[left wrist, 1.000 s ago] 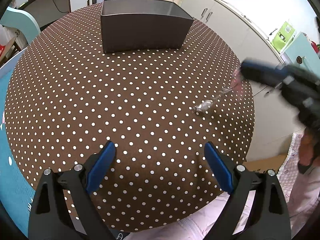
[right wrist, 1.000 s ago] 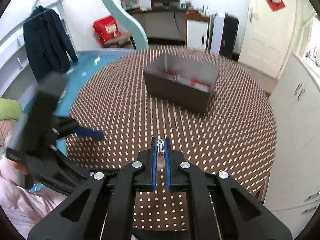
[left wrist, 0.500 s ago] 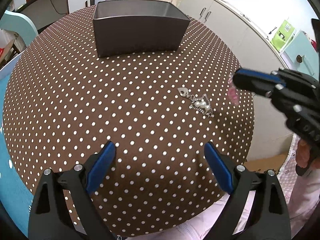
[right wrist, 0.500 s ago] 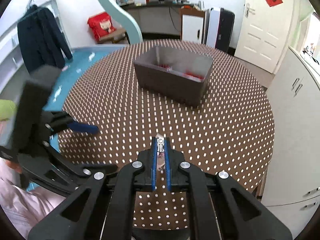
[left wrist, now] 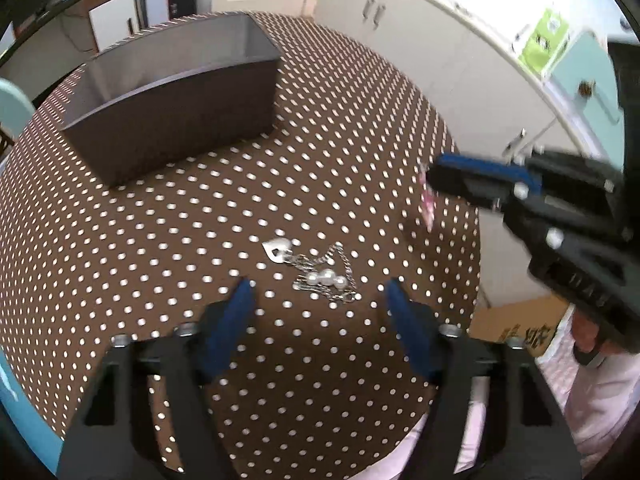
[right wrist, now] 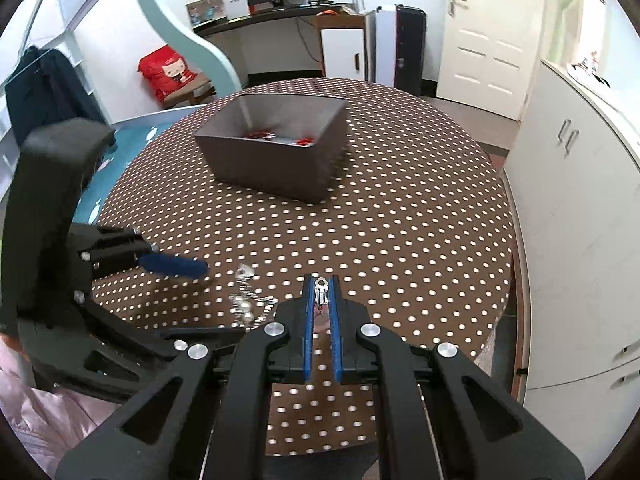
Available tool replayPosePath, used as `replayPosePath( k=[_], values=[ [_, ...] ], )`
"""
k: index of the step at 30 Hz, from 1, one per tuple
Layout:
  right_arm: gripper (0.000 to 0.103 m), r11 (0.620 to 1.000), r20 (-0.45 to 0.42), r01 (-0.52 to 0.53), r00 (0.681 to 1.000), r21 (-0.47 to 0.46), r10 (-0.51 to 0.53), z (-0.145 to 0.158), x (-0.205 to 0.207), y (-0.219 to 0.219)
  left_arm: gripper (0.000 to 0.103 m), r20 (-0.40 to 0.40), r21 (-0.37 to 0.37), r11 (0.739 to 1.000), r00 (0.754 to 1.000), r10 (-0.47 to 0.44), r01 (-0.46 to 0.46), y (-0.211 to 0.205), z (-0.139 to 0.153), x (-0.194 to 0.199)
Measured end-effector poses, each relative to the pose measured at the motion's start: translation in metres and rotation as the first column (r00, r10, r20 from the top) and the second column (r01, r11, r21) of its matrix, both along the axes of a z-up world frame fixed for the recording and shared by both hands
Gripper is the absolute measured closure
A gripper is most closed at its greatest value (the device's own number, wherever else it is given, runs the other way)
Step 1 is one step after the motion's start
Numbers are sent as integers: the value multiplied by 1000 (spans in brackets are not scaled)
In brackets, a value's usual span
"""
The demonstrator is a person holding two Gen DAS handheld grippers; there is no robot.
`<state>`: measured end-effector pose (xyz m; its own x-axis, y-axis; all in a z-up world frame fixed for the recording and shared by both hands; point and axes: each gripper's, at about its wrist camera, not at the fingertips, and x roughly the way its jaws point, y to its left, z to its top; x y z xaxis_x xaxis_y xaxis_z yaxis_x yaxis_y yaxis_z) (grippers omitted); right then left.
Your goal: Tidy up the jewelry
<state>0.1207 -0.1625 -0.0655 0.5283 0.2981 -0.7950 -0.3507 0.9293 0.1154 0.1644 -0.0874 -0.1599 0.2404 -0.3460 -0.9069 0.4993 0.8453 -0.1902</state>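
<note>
A pearl-and-chain necklace lies on the worktop, framed by the left claw, spread apart for pickup; a small pink-tagged trinket is pinched in the right claw, presumably bound for the grey box.

The left gripper hovers with its blue-padded fingers spread wide apart, tilted downward — nothing between them. The right gripper has its two blue pads drawn close together, pinching a small silver-and-pink piece at the very tips. Seen from the left wrist, it reaches in from the right — level, fingers pointing left.
</note>
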Motion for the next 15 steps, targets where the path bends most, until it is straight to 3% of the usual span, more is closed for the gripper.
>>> replayPosePath(
  k=[2,4,6,7,15],
  values=[
    [97,1000,0,4,1000,-3,-4,-1,2,-5,64,40,57,998,999,-21,19,-12,-4,-3],
    [97,1000,-2,3,1000,7,-3,-2,4,-9,73,64,96,995,997,-42,35,-21,-6,-5],
    [97,1000,-2,0,1000,13,0,-4,5,-10,75,63,87,995,997,-43,37,-25,-6,-3],
    [97,1000,-3,-3,1000,18,3,-5,5,-10,84,64,82,996,997,-44,39,-23,-7,-3],
    [97,999,-10,-20,1000,34,21,-5,7,-10,84,36,27,999,999,-20,19,-8,-8,7]
  ],
)
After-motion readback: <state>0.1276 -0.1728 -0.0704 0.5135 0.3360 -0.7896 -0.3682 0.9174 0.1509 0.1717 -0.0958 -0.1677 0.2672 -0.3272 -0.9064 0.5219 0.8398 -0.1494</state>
